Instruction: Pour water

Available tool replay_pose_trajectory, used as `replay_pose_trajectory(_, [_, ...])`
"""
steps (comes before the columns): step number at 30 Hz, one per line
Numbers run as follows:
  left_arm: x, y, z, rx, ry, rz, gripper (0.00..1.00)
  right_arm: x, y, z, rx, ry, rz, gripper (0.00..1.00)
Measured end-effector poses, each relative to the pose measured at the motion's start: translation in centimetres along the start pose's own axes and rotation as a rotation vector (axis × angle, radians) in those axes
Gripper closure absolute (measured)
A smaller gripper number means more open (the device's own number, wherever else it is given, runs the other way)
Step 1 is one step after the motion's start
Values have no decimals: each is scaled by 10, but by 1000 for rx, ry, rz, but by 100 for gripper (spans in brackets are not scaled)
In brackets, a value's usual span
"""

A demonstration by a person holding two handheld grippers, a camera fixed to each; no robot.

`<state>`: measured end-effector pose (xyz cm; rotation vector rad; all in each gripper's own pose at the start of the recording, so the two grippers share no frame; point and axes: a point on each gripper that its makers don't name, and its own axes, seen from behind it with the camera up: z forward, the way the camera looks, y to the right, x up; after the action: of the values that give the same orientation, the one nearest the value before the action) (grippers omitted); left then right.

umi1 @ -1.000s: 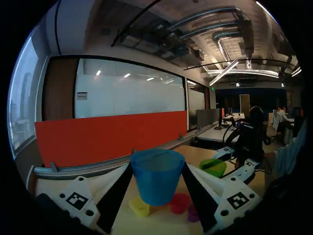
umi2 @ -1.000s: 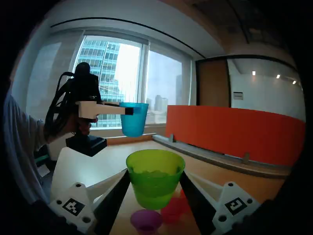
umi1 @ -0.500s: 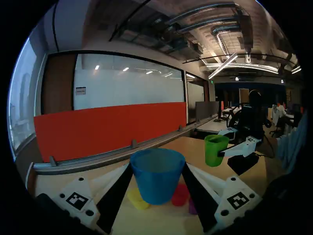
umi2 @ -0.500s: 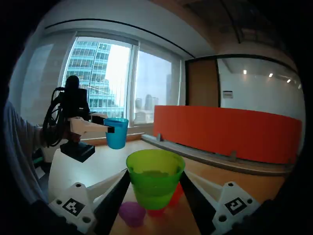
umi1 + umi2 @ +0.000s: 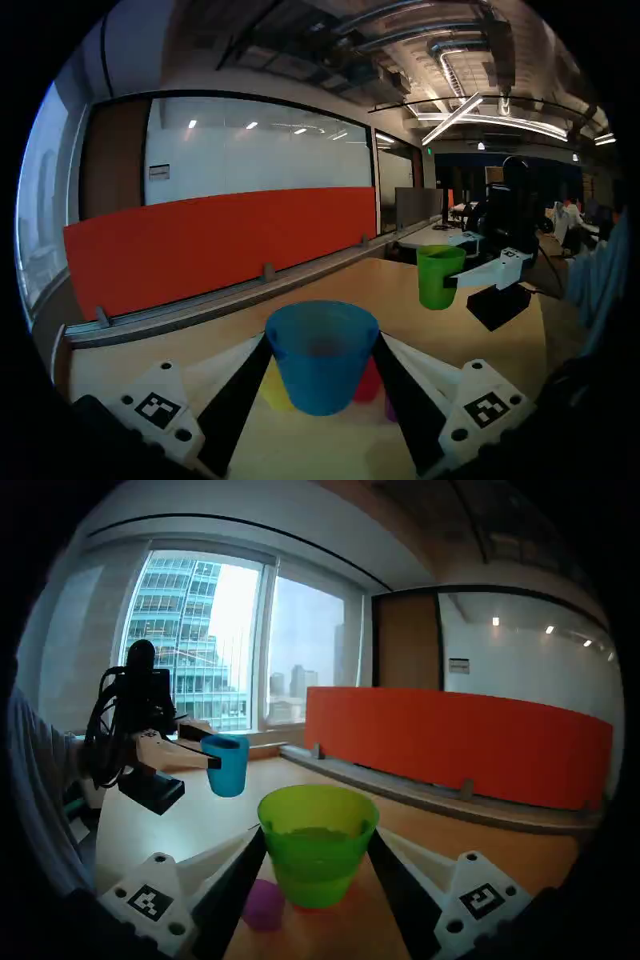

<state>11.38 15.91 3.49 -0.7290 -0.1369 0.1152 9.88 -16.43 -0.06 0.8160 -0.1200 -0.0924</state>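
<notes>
You have the left gripper (image 5: 322,346) clamped on the upright blue cup (image 5: 322,368) and the right gripper (image 5: 318,836) clamped on the upright green cup (image 5: 318,864), both above the desk (image 5: 376,292) and well apart; from the right gripper, the blue cup lies ahead-left.
</notes>
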Motion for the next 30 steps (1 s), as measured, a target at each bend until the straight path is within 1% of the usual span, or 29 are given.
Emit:
replay_pose_trajectory(6, [-25, 4, 3, -10, -58, 17, 13, -16, 5, -2, -1, -50, 4, 12])
replay_pose_trajectory(14, [-55, 12, 8, -35, -127, 26, 13, -39, 10, -3, 8, -130, 11, 12])
replay_pose_trajectory(24, [-89, 20, 9, -68, -216, 45, 13, -73, 9, -5, 35, -229, 0, 12])
replay_pose_trajectory(30, [-108, 25, 9, -91, -269, 65, 13, -92, 8, -6, 51, -282, 6, 12])
